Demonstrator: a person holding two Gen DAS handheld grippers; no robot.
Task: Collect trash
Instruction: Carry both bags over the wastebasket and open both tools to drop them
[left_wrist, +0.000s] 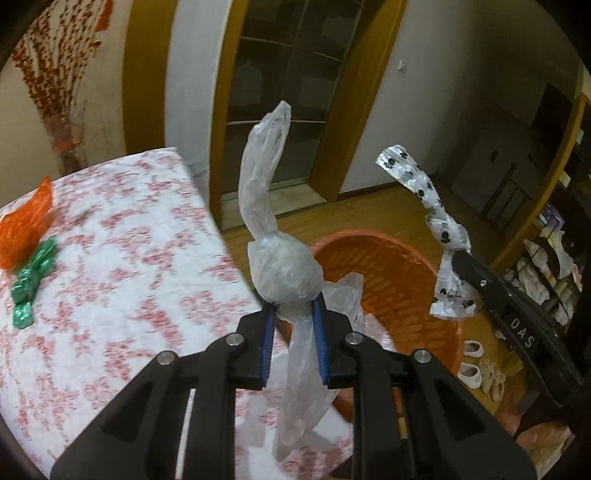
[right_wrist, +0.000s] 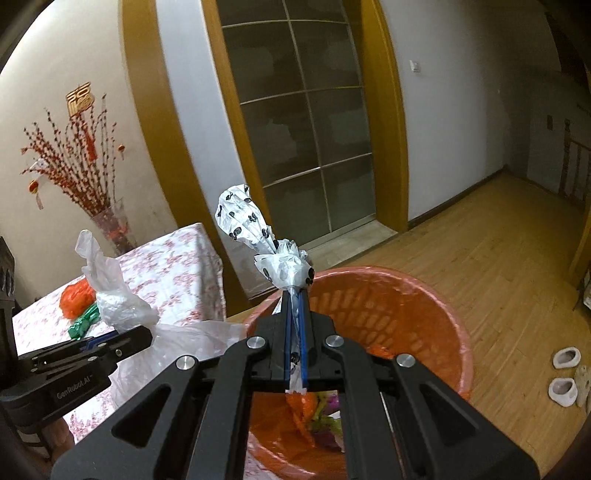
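Black tongs (left_wrist: 293, 314) on the left fill the bottom of the left wrist view, their blue-lined fingers (left_wrist: 269, 334) closed part-way on a clear plastic bag (left_wrist: 282, 271). The bag is knotted into a ball just past the tips, one tail rising toward the door (left_wrist: 291, 96), the other hanging down between the fingers. Beside it on the left is the tabletop (left_wrist: 110, 277) under a red-flowered cloth, with an orange wrapper (left_wrist: 26, 229) and green wrappers (left_wrist: 31, 280) lying close together near its far edge. Beyond and below the bag stands an orange bin (left_wrist: 391, 280) on the wooden floor (left_wrist: 373, 206). Off to the right, the other tongs (left_wrist: 461, 258) grip a spotted white bag (left_wrist: 443, 229) above the bin's far side. Slippers (left_wrist: 471, 363) sit on the floor by the bin.

From the right wrist view, the right tongs (right_wrist: 295, 295) are shut almost fully on the twisted neck of the spotted white bag (right_wrist: 255, 229), which sticks up past the tips. They hang right over the orange bin (right_wrist: 424, 317), where coloured scraps (right_wrist: 317, 410) lie at the bottom. At left, the left tongs (right_wrist: 140, 336) hold the clear plastic bag (right_wrist: 110, 291) over the tabletop (right_wrist: 173, 273) edge, near the orange wrapper (right_wrist: 75, 301) and green wrappers (right_wrist: 83, 325). A vase of red twigs (right_wrist: 107, 221) stands behind the tabletop, and slippers (right_wrist: 563, 374) rest on the floor (right_wrist: 480, 240) at right.
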